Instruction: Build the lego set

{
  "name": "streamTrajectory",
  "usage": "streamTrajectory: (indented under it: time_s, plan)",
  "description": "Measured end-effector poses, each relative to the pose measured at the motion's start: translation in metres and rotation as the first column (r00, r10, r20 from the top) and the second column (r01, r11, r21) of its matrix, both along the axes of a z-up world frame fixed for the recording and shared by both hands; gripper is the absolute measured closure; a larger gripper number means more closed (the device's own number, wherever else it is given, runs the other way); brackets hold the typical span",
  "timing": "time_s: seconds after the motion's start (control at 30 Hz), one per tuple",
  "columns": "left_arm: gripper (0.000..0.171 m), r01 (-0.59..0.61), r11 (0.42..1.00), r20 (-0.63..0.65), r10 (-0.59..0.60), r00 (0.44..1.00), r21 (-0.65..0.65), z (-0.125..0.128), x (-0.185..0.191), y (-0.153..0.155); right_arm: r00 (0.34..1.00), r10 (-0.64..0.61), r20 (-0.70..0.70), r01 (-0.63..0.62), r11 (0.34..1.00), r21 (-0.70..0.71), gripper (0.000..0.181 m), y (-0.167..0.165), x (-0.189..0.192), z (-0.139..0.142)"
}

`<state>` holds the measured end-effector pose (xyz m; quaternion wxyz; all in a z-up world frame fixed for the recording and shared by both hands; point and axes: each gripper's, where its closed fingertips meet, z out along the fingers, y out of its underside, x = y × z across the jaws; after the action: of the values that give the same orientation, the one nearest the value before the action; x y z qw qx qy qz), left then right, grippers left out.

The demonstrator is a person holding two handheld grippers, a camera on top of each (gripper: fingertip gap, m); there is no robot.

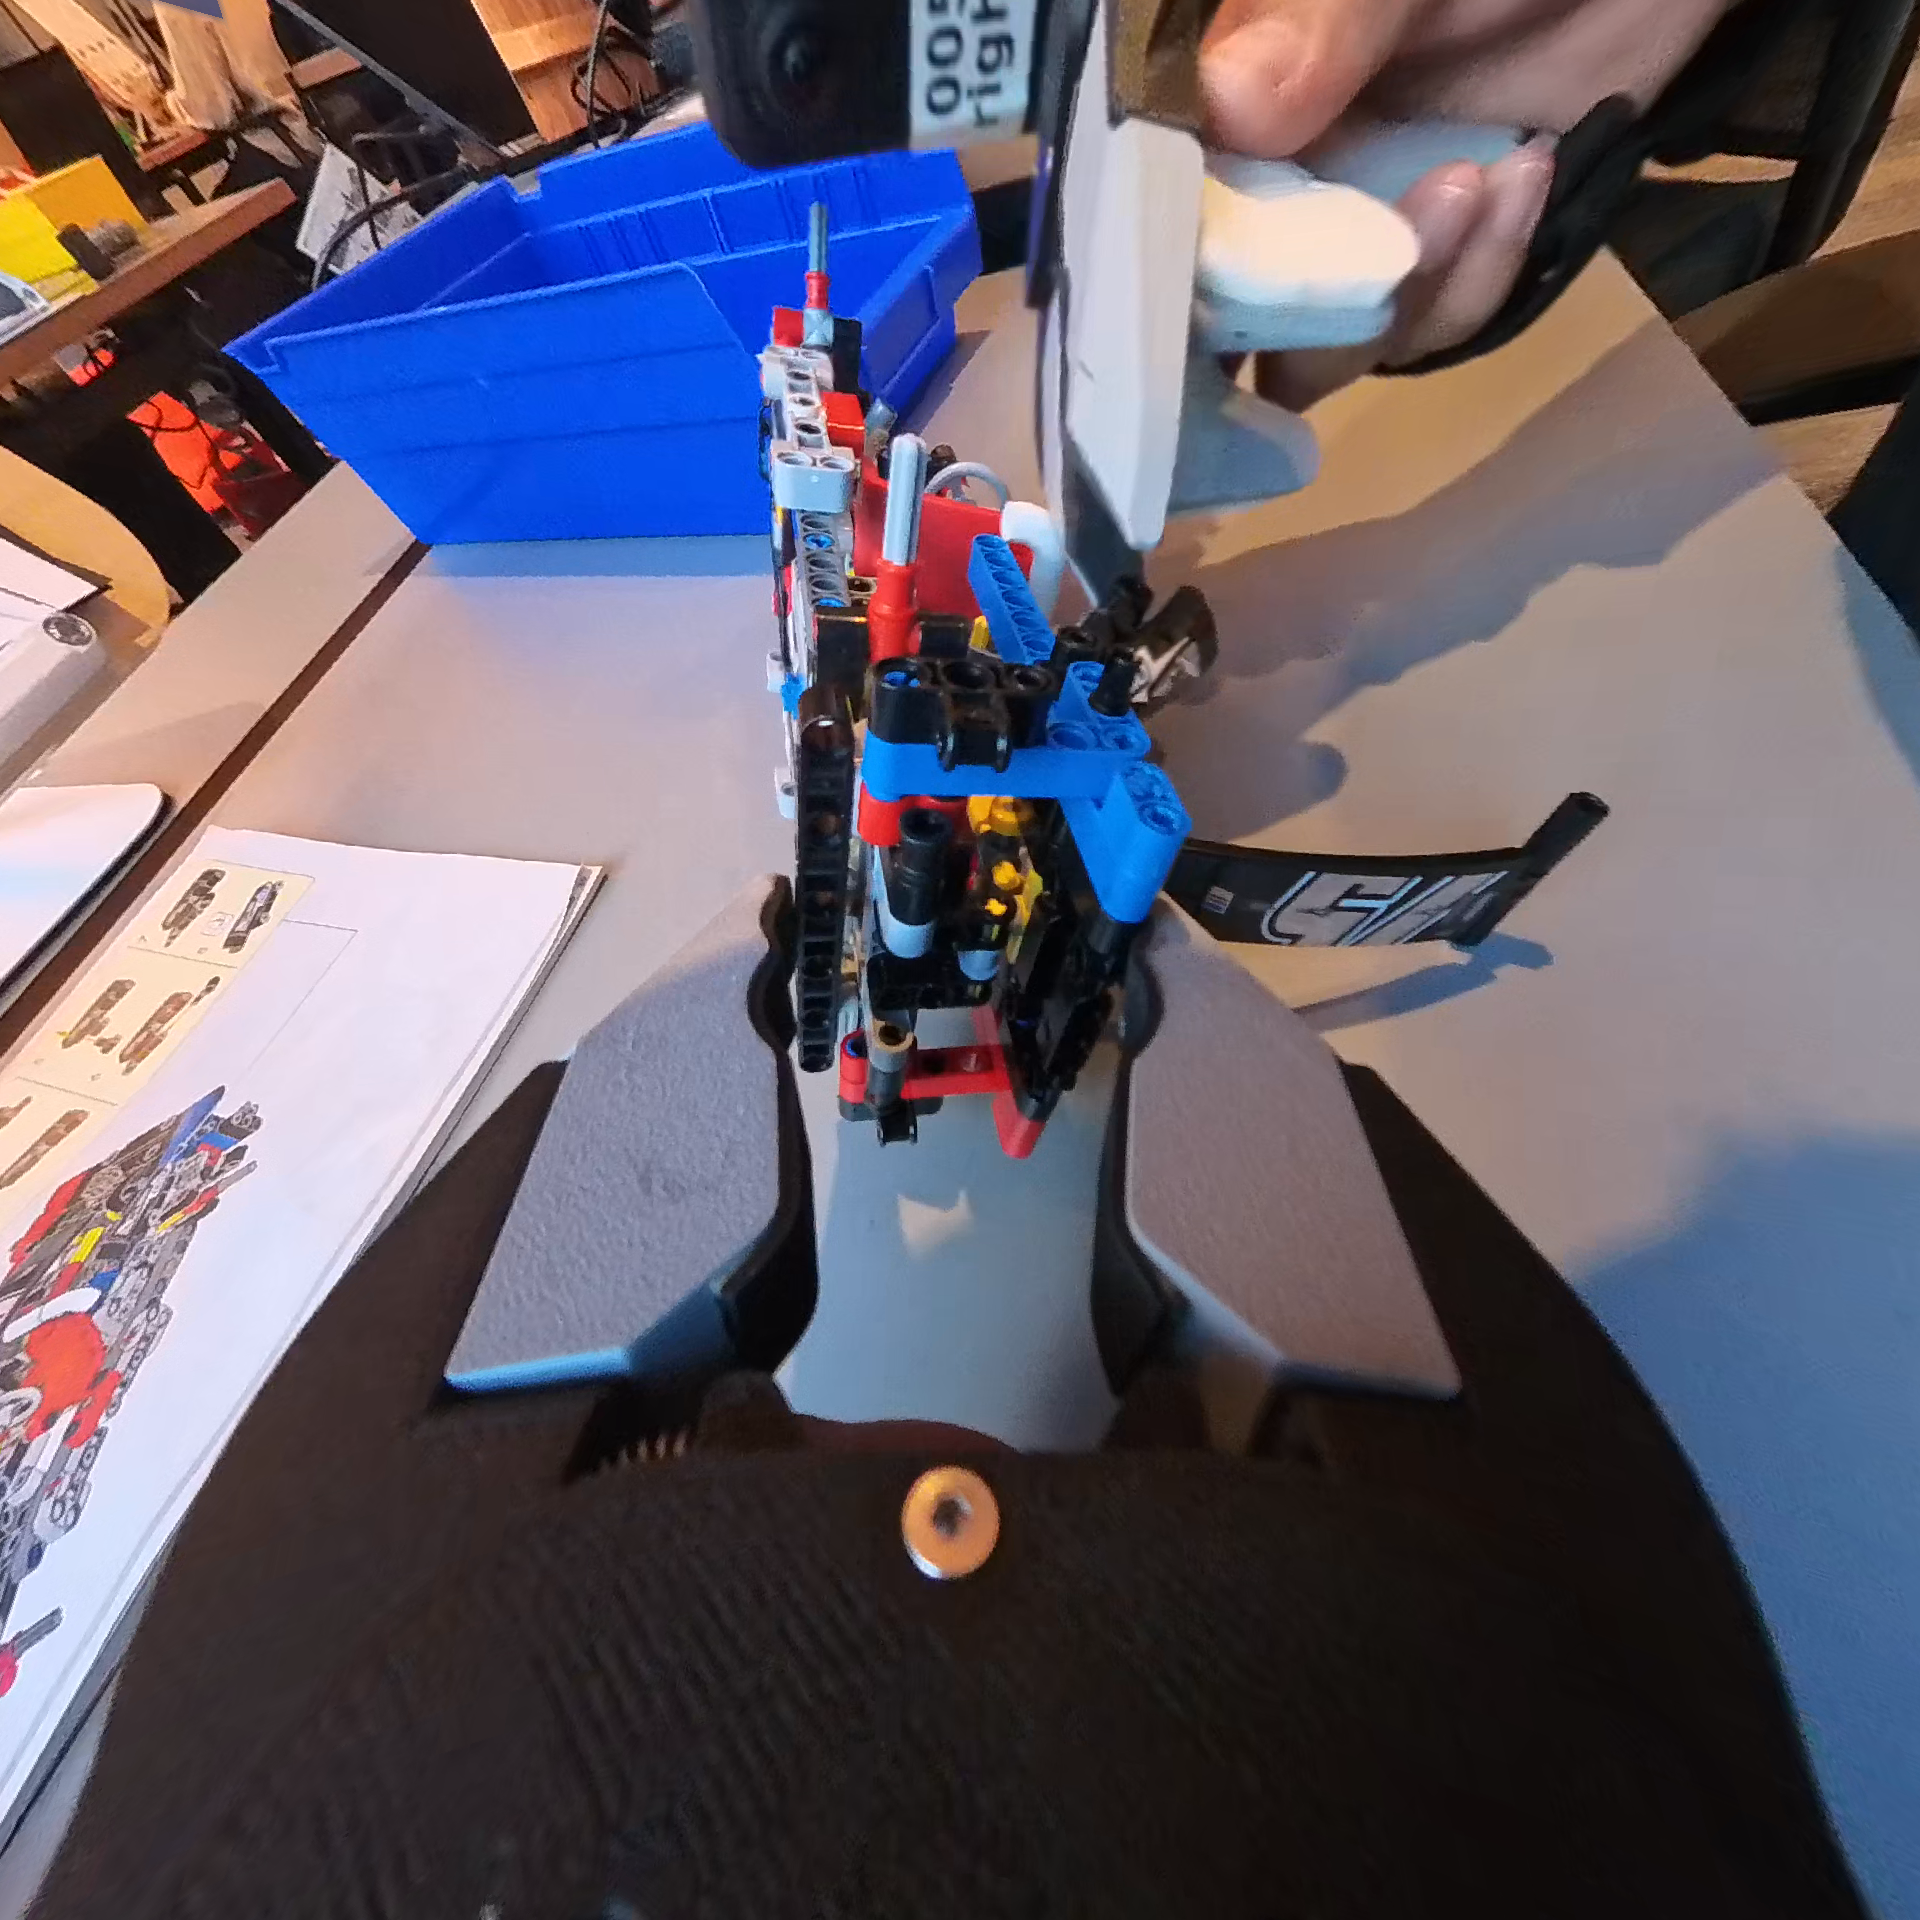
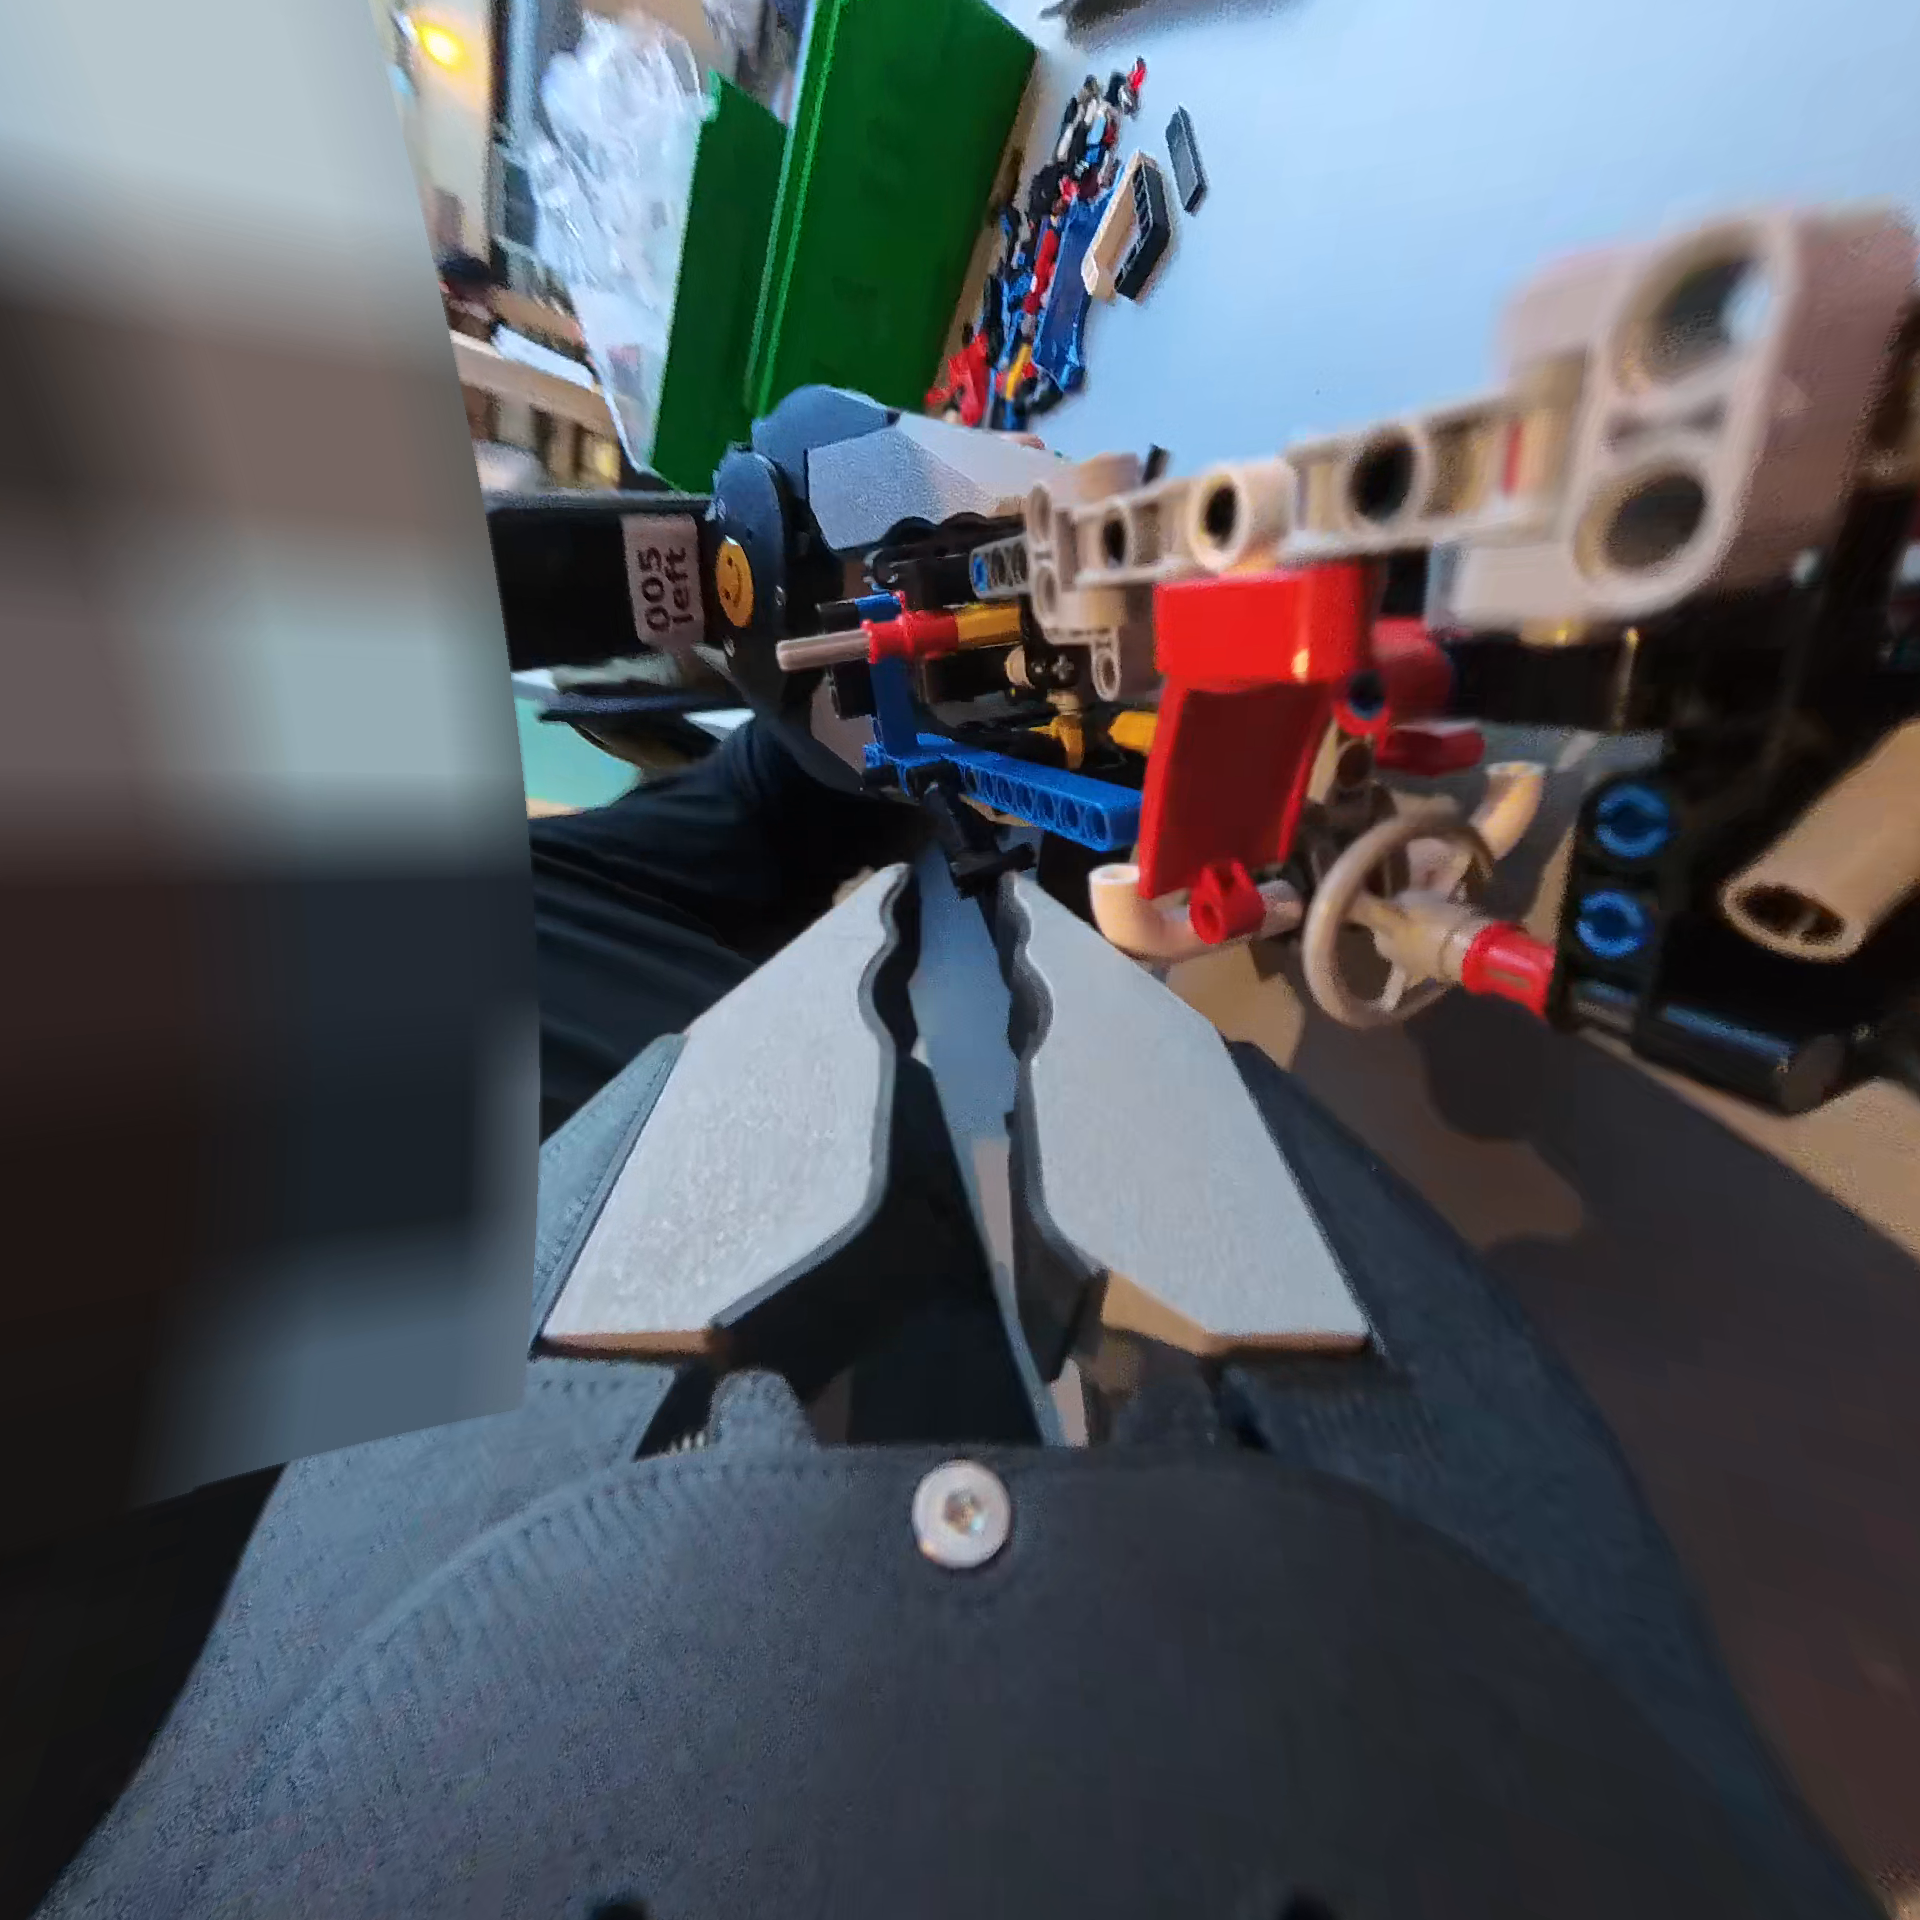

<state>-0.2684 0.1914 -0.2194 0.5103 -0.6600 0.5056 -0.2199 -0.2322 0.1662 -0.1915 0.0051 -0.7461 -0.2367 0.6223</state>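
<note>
We steady the lego model on edge beside the blue bin, left gripper clamped on its end, while our right gripper, pinching a thin black panel, likely aligns its pins next.

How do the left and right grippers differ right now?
The left gripper is clamped wide around the end of the lego model; the right gripper is nearly closed on a small black pin. Left holds the whole model; right meets its blue beam from the side. Both have grey fingers on black bodies.
</note>
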Motion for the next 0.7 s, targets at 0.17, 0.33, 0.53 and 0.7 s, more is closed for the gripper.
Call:
streamTrajectory:
  time_s: [0.17, 0.33, 0.53, 0.7]
  plan:
    - [0.112, -0.013, 1.0, -0.007, 0.013, 1.0, 0.009, 0.0, 0.0, -0.002, 1.0, -0.027, -0.007, 0.027, 0.999, -0.029, 0.158, -0.003, 0.002, -0.005]
    - [0.112, -0.006, 1.0, -0.002, 0.006, 1.0, 0.002, 0.0, 0.0, -0.002, 0.997, -0.057, -0.044, 0.056, 0.998, -0.028, 0.16, -0.007, 0.0, -0.002]
    - [0.112, -0.005, 1.0, 0.001, 0.005, 1.0, -0.002, 0.0, 0.001, -0.002, 0.978, -0.154, -0.143, 0.131, 0.979, -0.155, 0.167, -0.013, 0.001, -0.006]
    - [0.112, -0.003, 1.0, 0.002, 0.003, 1.0, -0.002, 0.0, 0.001, -0.002, 0.98, -0.115, -0.161, 0.093, 0.987, -0.134, 0.156, -0.02, -0.001, -0.012]
